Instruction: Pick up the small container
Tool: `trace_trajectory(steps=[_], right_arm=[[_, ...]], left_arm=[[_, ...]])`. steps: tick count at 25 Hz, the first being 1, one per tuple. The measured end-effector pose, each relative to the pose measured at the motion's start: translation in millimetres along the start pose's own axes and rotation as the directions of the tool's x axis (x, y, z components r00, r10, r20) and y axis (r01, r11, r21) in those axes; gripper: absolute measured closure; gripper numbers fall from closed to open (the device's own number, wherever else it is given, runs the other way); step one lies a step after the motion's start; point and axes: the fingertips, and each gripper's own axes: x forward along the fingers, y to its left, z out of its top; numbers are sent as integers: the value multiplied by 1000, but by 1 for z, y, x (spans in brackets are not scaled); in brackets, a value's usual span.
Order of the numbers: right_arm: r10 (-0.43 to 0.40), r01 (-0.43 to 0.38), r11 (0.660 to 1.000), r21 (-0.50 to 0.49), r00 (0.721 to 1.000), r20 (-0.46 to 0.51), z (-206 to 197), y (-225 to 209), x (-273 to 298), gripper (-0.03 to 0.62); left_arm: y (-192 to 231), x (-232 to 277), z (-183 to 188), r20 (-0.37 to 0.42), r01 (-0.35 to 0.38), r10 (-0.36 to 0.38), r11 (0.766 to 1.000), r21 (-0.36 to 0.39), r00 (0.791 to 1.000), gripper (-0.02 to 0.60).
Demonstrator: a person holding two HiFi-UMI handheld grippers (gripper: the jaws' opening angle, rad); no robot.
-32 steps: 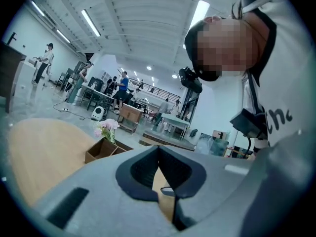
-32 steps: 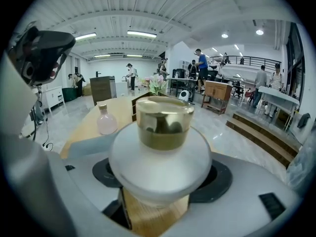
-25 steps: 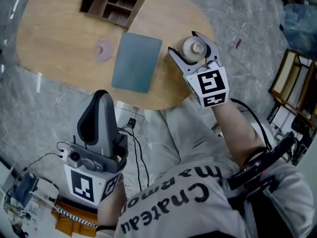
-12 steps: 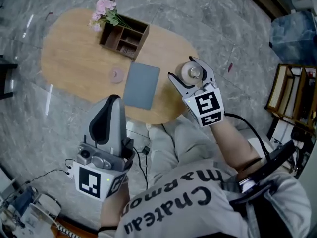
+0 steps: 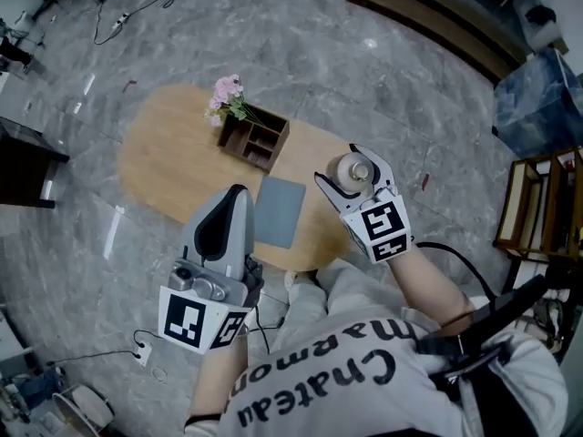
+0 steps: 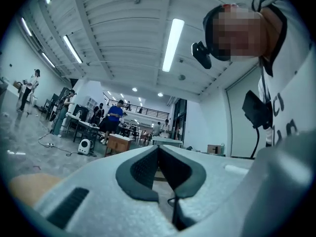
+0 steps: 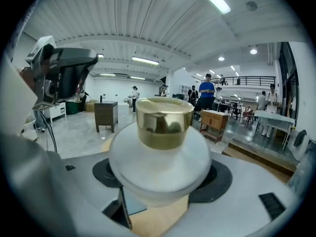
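Note:
The small container [image 5: 353,169] is a round white jar with a gold lid. In the head view it is held above the right end of the oval wooden table [image 5: 168,167], with my right gripper [image 5: 338,165] shut on it. The right gripper view shows the jar [image 7: 160,154] and its gold lid [image 7: 164,122] filling the space between the dark pads [image 7: 224,179] of the right gripper [image 7: 160,179]. My left gripper [image 5: 233,198] points up, well above the table's near edge, and is shut with nothing in it. In its own view the left gripper [image 6: 159,156] has its pads pressed together.
On the table stand a dark wooden organizer [image 5: 255,141] with pink flowers [image 5: 228,94] and a grey mat [image 5: 280,210]. A shelf unit [image 5: 537,208] and a blue bag [image 5: 539,89] are at the right. Marble floor surrounds the table. People and tables are far off in the hall.
The table now looks smaller and farther below, with more floor around it. Both grippers have stayed near the camera, and the right one has kept the jar between its jaws.

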Motion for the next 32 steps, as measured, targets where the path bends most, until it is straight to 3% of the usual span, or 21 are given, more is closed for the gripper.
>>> trace_trajectory(steps=[7,12,17,24,32], right_arm=[[-9,18,998,-53,985,175,93,-12,-28,247],[4,7,999,-35,949,314,168,-17,-53,247],[27,-15,999,-31,910,413,218,-15,-93,247],[36,7,997,-81,857,514,258,4,-156,247],[-17,35,999,-22,836,549,253,2,-180,247]], left_arm=[[-20,11,62,85,28,-34,997,69,996,568],[-32,19,105,142,36,-54,991,128,988,568],[-44,16,131,194,30,-59,988,149,979,568],[-65,0,159,241,40,-83,983,180,967,568],[-80,-3,153,223,92,-133,979,183,966,568]])
